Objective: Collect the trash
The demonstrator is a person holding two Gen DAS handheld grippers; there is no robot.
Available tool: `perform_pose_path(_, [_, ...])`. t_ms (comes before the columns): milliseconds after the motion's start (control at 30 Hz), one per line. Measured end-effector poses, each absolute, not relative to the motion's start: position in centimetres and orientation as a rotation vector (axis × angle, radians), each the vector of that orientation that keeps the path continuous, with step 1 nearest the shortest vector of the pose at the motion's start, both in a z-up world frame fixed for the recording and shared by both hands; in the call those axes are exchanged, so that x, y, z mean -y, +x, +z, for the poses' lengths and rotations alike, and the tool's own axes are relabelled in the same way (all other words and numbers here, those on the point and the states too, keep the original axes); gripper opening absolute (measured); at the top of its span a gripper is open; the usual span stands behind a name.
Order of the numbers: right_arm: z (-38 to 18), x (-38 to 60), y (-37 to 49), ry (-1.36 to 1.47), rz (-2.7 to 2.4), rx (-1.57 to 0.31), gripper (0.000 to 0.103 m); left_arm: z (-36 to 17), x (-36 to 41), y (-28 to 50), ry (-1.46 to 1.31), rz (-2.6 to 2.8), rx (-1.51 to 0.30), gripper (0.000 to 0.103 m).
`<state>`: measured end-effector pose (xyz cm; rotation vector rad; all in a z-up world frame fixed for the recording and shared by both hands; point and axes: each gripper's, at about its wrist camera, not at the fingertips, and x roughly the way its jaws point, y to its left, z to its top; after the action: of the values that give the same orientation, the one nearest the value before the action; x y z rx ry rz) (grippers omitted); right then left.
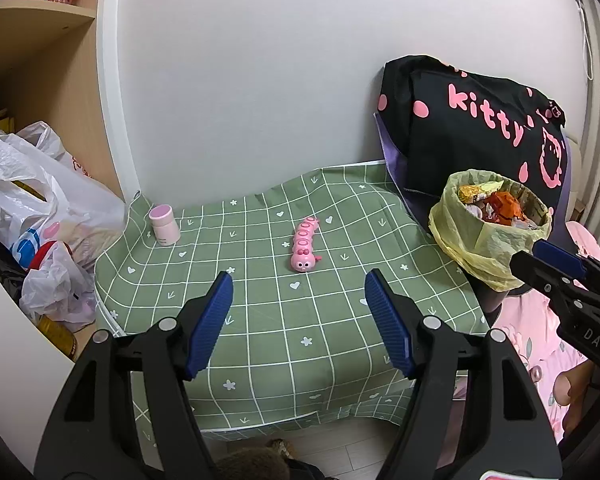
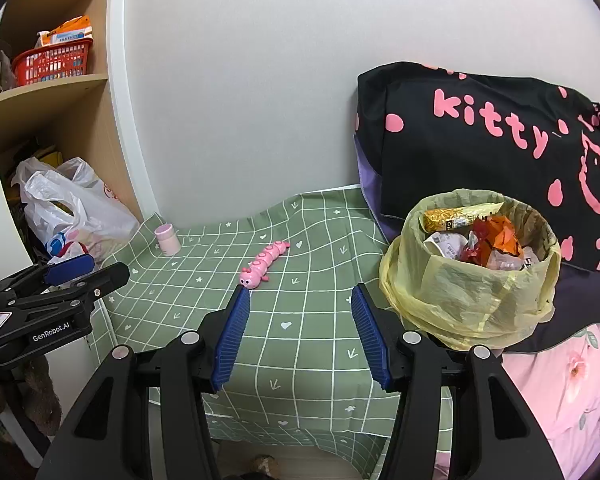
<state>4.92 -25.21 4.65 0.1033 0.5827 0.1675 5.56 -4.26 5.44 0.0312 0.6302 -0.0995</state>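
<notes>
A small bin lined with a yellow bag stands at the right edge of the green checked tablecloth; it is full of wrappers. It also shows in the right wrist view. My left gripper is open and empty above the cloth's front part. My right gripper is open and empty, just left of the bin. No loose trash shows on the cloth.
A pink caterpillar toy lies mid-table and a pink jar stands at the back left. A black "kitty" bag leans behind the bin. Plastic bags fill the shelf at left. Pink bedding lies right.
</notes>
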Motion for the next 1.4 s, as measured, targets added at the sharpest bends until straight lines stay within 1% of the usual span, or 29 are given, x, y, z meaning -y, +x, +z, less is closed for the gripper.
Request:
perform_pose_path(600, [4.8,25.6,4.3,0.102,0.150,-0.578,0.050,5.5,4.9,4.9,0.031,-0.106,-0.626,0.065])
perform_pose_path(1100, [4.3,25.2,4.8,0.069,0.122,-0.595,0.050,4.8,4.3,5.8,0.027,-0.117,-0.614,0.065])
perform_pose_path(1233, [3.6,25.1,6.3,0.076,0.124,-0.616,0.050,3.5,2.9,7.9,0.000,-0.097,-0.663,0.065])
perform_pose_path(1400, [1.7,23.9,10.5,0.046,0.161,-0.662,0.050,-0.5,-1.0,13.3,-0.120,-0.037,-0.834,0.065])
